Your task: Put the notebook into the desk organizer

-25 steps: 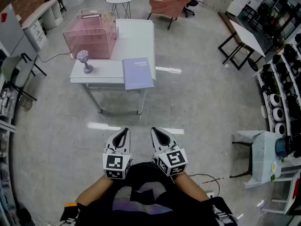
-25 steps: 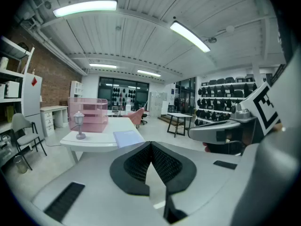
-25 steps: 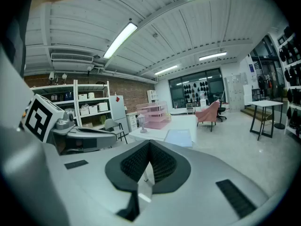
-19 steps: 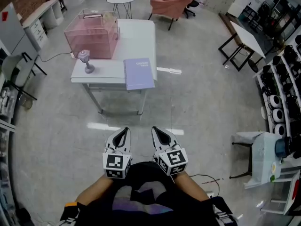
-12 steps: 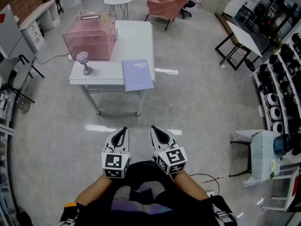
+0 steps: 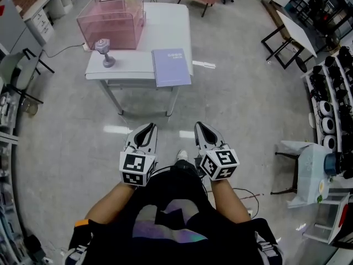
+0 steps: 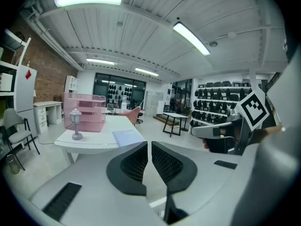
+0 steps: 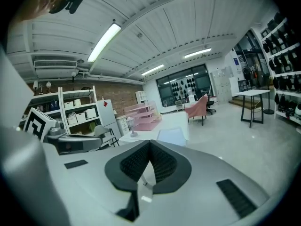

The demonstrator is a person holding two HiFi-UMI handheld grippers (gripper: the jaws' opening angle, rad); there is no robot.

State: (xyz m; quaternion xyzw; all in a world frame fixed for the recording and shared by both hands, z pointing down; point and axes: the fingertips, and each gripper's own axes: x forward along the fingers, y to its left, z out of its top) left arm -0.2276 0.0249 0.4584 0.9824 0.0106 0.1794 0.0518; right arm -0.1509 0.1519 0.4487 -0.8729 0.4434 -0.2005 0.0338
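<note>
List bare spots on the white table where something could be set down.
Widest: the far right part of the white table, bordered by the pink see-through desk organizer and the lavender notebook. Smaller: the near strip between the small grey lantern figurine and the notebook. Crowded: the left side.

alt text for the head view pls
Looking down, a person holds the left gripper and right gripper, both shut and empty, side by side over a grey floor, short of a white table. On it lie a lilac notebook, a small lamp ornament and a pink organizer.
</note>
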